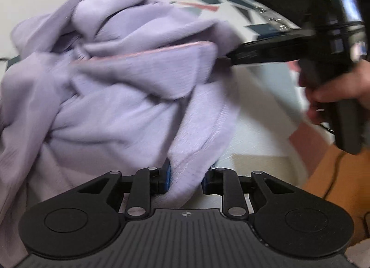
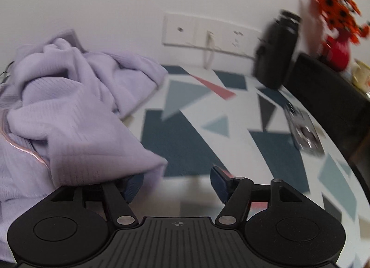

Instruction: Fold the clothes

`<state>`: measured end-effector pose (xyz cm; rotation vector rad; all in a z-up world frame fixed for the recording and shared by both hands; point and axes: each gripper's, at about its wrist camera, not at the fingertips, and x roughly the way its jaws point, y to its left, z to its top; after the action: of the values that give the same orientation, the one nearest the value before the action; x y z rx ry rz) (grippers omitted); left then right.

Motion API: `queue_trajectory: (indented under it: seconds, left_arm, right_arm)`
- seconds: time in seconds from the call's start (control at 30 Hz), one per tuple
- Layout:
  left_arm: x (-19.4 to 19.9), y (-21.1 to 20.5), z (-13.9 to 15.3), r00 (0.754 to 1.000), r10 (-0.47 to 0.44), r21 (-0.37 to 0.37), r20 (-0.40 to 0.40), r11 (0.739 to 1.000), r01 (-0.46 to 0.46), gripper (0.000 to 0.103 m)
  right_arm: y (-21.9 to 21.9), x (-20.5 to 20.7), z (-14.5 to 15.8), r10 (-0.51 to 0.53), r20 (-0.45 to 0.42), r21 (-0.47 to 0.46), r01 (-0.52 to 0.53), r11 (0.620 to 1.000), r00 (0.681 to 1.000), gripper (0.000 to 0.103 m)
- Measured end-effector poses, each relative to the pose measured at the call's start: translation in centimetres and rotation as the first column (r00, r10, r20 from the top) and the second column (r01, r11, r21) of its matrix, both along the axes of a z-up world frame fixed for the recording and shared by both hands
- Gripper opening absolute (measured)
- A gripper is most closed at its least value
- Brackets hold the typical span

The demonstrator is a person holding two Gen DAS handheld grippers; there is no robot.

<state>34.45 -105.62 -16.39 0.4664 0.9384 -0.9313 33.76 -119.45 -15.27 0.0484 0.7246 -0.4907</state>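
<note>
Left wrist view: your left gripper (image 1: 186, 176) pinches a fold of the soft, crumpled lilac knit sweater (image 1: 111, 87), piled just ahead. Your right gripper (image 2: 177, 181) gapes wide, holding nothing; the sweater's edge drapes over its left finger on the patterned tabletop (image 2: 231, 134).

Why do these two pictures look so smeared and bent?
Left wrist view: the lilac garment and the other handheld gripper are streaked by motion blur. Right wrist view: the flowers and black bottle smear, and the fisheye lens curves the table edge.
</note>
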Motion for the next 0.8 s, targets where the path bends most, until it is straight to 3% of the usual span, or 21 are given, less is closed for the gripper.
queue_trajectory:
  seconds: [0.1,0.17,0.2,0.23,0.3,0.47,0.53,0.8]
  left_arm:
    - [-0.7,-0.5,0.2,0.998,-0.052,0.003,0.045,0.999,0.052,0.016]
    - [-0.7,-0.4,0.0,0.998,-0.049,0.000,0.035,0.999,0.049,0.015]
    - [-0.5,-0.2,0.0,0.999,-0.042,-0.002,0.018,0.999,0.042,0.013]
    - [-0.3,0.0,0.0,0.999,-0.039,-0.002,0.010,0.999,0.039,0.012]
    - [-0.1,0.2,0.0,0.999,-0.036,-0.001,-0.004,0.999,0.036,0.012]
    - [-0.7,1.0,0.7,0.999,-0.044,0.000,0.009,0.999,0.044,0.011]
    - [-1.0,1.4,1.0,0.999,-0.041,-0.003,0.009,0.999,0.041,0.011]
    - [-2.6,2.8,3.8,0.999,-0.029,-0.057,0.029,0.998,0.031,0.011]
  right_arm:
    - [0.4,0.9,0.3,0.094,0.006,-0.062,-0.093,0.994,0.996,0.064]
    - [0.6,1.2,0.5,0.150,0.018,-0.097,-0.147,0.984,0.989,0.061]
    - [0.2,1.4,0.5,0.164,0.031,-0.069,-0.162,0.984,0.986,0.052]
    - [-0.1,1.6,0.6,0.178,0.045,-0.040,-0.176,0.984,0.983,0.034]
    - [-1.3,1.9,0.3,0.165,0.060,0.046,-0.167,0.985,0.985,0.010]
    - [-3.7,1.7,0.6,0.042,0.114,0.214,-0.066,0.975,0.993,0.004]
    - [-3.9,0.7,1.5,-0.001,0.139,0.239,-0.033,0.970,0.990,0.004]
    - [-3.7,-8.4,7.7,-0.212,0.248,0.225,0.157,0.962,0.945,0.003]
